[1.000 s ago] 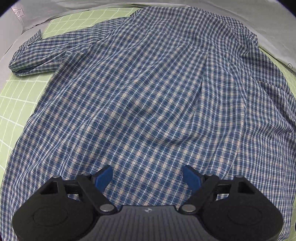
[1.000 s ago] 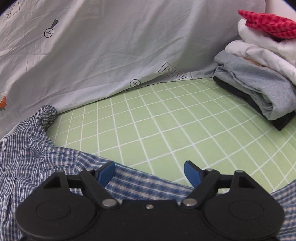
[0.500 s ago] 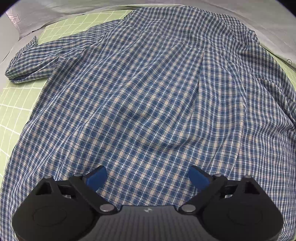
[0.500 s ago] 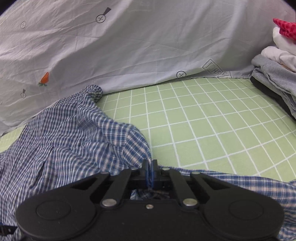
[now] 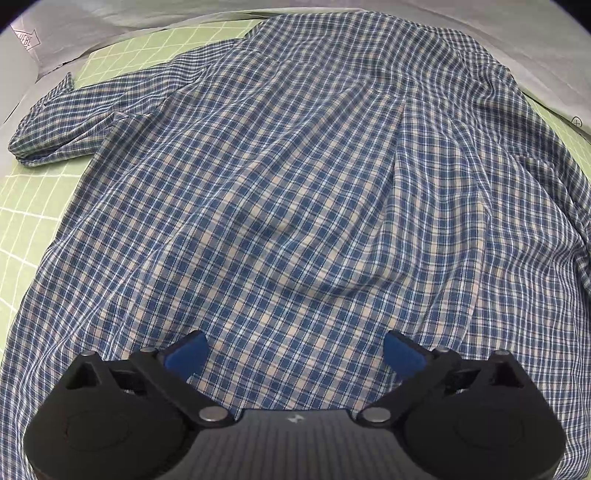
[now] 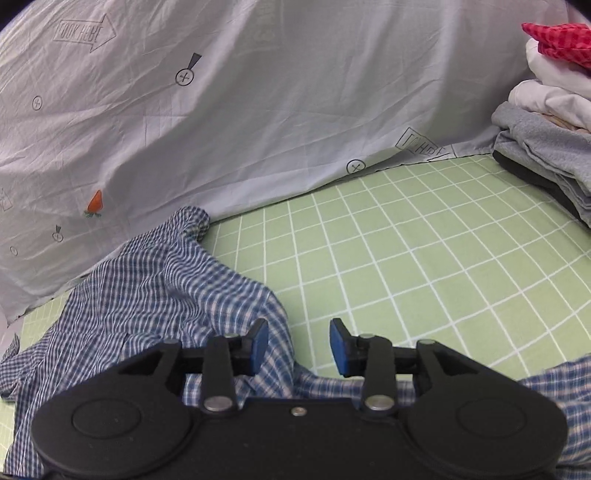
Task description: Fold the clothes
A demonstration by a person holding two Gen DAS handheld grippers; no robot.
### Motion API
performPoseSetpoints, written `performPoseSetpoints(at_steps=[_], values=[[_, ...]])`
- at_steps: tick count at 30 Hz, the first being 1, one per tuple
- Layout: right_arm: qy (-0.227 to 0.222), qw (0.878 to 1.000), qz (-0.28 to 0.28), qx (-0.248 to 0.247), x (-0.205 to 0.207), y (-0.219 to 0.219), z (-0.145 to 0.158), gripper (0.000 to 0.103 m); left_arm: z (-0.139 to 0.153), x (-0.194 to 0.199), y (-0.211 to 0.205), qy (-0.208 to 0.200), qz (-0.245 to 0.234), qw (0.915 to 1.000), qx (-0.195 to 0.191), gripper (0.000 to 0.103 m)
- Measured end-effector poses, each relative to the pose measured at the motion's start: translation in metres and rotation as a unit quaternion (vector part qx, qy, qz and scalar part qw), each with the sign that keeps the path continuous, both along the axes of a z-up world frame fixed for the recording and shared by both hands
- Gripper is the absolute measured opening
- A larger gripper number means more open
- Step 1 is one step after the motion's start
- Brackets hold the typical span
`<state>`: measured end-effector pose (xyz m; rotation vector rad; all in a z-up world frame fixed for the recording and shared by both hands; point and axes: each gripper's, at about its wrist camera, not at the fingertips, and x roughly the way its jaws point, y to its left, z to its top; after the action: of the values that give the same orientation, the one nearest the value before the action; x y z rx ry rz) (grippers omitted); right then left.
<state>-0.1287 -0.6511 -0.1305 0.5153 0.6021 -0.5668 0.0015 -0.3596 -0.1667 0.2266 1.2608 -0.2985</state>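
Observation:
A blue and white plaid shirt lies spread back-up on a green grid sheet, one sleeve stretched to the far left. My left gripper is open and empty, hovering over the shirt's lower part. In the right wrist view the shirt's rumpled right side lies heaped at the left on the green sheet. My right gripper is open, its left pad over the cloth edge, nothing held.
A grey printed sheet hangs behind the bed. A stack of folded clothes, grey, white and red, sits at the far right. More grey sheet borders the far edge in the left wrist view.
My right gripper was open, shut on the shirt's edge half a second ago, and has opened again, leaving the cloth heaped. The left gripper stayed open and shifted slightly over the shirt.

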Motion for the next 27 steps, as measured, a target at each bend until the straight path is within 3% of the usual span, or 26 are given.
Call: performPoseSetpoints(at_steps=[3, 7, 12, 14, 18, 27], values=[[0.052, 0.998, 0.004, -0.019, 0.011, -0.008, -0.008, 0.036, 0.0, 0.001, -0.001, 0.001, 0.0, 1.0, 0.0, 0.102], [0.052, 0.998, 0.034, 0.007, 0.004, -0.005, -0.018, 0.037, 0.0, 0.003, -0.001, 0.0, -0.001, 1.0, 0.0, 0.103], [0.095, 0.992, 0.075, -0.021, 0.007, 0.019, -0.025, 0.04, 0.0, 0.003, -0.002, 0.001, -0.001, 1.0, 0.001, 0.103], [0.099, 0.992, 0.079, -0.011, 0.007, 0.018, -0.029, 0.04, 0.0, 0.004, -0.003, 0.002, -0.001, 1.0, 0.001, 0.103], [0.096, 0.992, 0.082, -0.004, 0.007, 0.008, -0.028, 0.004, 0.0, 0.007, -0.008, 0.001, 0.003, 1.0, 0.001, 0.103], [0.046, 0.994, -0.006, -0.096, 0.013, -0.046, -0.003, 0.0, 0.0, 0.011, -0.005, 0.002, 0.002, 1.0, 0.0, 0.103]])
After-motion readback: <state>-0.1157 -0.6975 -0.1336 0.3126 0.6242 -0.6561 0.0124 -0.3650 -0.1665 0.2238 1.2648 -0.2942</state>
